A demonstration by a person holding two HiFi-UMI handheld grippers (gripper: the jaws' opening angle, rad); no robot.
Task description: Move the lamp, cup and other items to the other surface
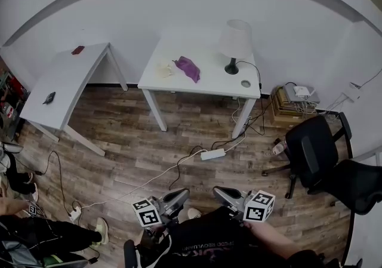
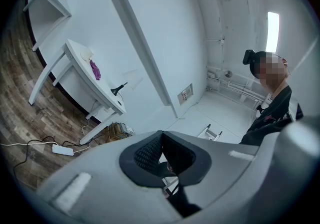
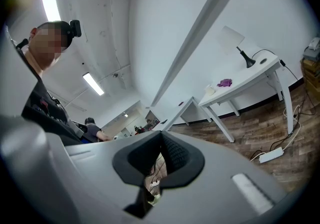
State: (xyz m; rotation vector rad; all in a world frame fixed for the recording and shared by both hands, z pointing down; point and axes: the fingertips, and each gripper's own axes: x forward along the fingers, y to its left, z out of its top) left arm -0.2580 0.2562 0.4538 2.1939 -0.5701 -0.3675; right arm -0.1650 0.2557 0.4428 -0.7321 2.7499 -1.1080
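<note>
On the middle white table point(image 1: 179, 85) stand a white-shaded lamp point(image 1: 234, 43), a purple cloth point(image 1: 188, 68), a pale cup point(image 1: 164, 70) and a small round thing point(image 1: 246, 83). A second white table point(image 1: 68, 79) at the left carries a dark item point(image 1: 49, 98) and a red one point(image 1: 77, 50). Both grippers hang low near my body, far from the tables. The left gripper point(image 1: 182, 193) point(image 2: 161, 138) is shut with nothing in it. The right gripper point(image 1: 218, 190) point(image 3: 161, 140) is shut and empty too. In the right gripper view the lamp point(image 3: 234, 42), cloth point(image 3: 225, 83) and cup point(image 3: 210, 90) show far off.
A white power strip point(image 1: 213, 154) and loose cables lie on the wood floor between me and the table. Black office chairs point(image 1: 316, 147) stand at the right, beside a low stack with devices point(image 1: 293, 98). A seated person's legs point(image 1: 59, 234) are at the lower left.
</note>
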